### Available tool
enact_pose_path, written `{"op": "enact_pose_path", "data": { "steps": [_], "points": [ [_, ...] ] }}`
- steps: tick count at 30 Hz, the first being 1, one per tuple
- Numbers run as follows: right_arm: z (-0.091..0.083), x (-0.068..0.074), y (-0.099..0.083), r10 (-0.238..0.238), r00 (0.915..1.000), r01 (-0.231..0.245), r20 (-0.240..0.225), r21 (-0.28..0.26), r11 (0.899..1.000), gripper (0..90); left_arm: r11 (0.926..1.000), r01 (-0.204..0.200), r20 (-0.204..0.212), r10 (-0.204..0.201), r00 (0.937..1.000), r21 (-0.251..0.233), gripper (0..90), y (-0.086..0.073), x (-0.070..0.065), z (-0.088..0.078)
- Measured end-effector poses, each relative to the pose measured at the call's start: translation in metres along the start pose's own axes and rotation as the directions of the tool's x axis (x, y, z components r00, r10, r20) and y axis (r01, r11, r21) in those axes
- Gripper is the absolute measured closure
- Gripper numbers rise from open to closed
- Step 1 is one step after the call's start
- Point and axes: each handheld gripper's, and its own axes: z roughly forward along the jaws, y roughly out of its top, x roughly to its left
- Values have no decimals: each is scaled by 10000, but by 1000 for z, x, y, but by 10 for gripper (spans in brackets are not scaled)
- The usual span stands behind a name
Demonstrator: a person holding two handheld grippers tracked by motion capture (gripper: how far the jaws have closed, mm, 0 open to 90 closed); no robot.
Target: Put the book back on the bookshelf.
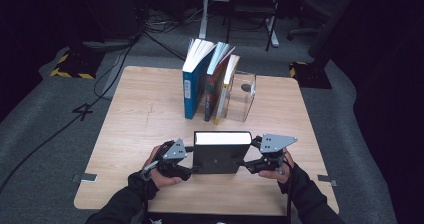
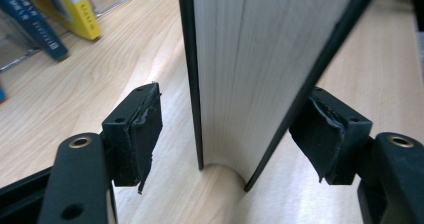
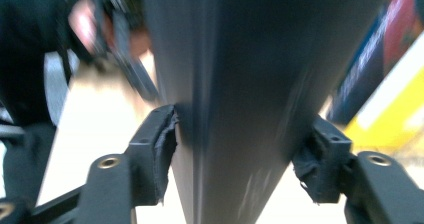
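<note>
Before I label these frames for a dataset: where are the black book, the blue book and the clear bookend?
black book (image 1: 216, 158): high view, on its front cover.
blue book (image 1: 192, 91): high view, on its spine.
clear bookend (image 1: 241, 104): high view, on its transparent side wall.

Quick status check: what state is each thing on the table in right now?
Black book: upright, between both grippers.
Left gripper: open, one pad clear of the cover.
Right gripper: shut on the spine.
Three books: standing, leaning left, tops fanned.
Clear bookend: upright beside them.
</note>
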Motion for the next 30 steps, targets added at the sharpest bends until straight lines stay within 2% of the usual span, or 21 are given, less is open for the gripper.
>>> {"op": "enact_pose_path", "data": {
  "steps": [1, 2, 5, 6, 7, 8, 10, 12, 14, 16, 18, 22, 25, 27, 30],
  "points": [
    [-3, 1, 12, -98, 9999, 99, 51, -121, 9999, 410, 10000, -70, -208, 69, 9998, -21, 292, 0, 0, 0],
    [-3, 2, 16, -172, 9998, 174, 101, -205, 9996, 407, 9999, -109, -344, 109, 9993, -3, 285, 1, 0, 1],
    [-4, 6, 30, 79, 9999, -76, 105, -280, 9996, 425, 9980, -444, -863, 482, 9951, 453, 281, 1, -1, 4],
    [-3, 9, 34, -19, 9999, 22, 164, -134, 9999, 447, 9980, -444, -863, 482, 9951, 453, 274, 1, -1, 4],
    [-1, 12, 38, -118, 9992, 111, 371, 206, 9997, 447, 9990, -288, -804, 315, 9963, 354, 257, 1, 3, 6],
    [-1, 15, 41, -112, 9987, 96, 507, 313, 9995, 453, 9995, -90, -742, 113, 9972, 303, 246, 0, 6, 7],
    [-2, 18, 45, -34, 9989, 12, 472, 452, 9990, 482, 9997, 114, -733, -98, 9973, 211, 251, 0, 8, 9],
    [-4, 21, 48, -142, 9980, 105, 614, 600, 9981, 499, 9998, 148, -933, -133, 9955, 161, 258, 0, 9, 12],
    [-5, 23, 50, -27, 9972, -35, 751, 825, 9966, 502, 9997, 167, -927, -151, 9956, 170, 243, 1, 10, 16],
    [-5, 24, 51, -20, 9967, -53, 816, 887, 9960, 502, 9996, 205, -951, -185, 9953, 194, 219, 2, 10, 18],
    [-6, 23, 53, 50, 9942, -169, 1074, 1104, 9937, 498, 9995, 320, -905, -316, 9954, 26, 222, 3, 13, 23],
    [-7, 20, 54, 225, 9921, -373, 1234, 1185, 9923, 486, 9998, 182, -931, -176, 9955, 63, 223, 5, 14, 27],
    [-4, 18, 57, 300, 9931, -446, 1131, 1290, 9906, 461, 9996, 227, -975, -211, 9950, 145, 207, 8, 17, 30],
    [-2, 15, 61, 368, 9935, -533, 1075, 1554, 9864, 448, 9994, 339, -944, -328, 9950, 106, 199, 8, 20, 32],
    [2, 14, 63, 509, 9911, -722, 1227, 1764, 9817, 442, 9988, 484, -961, -479, 9942, 29, 197, 9, 22, 35]
  ]
}}
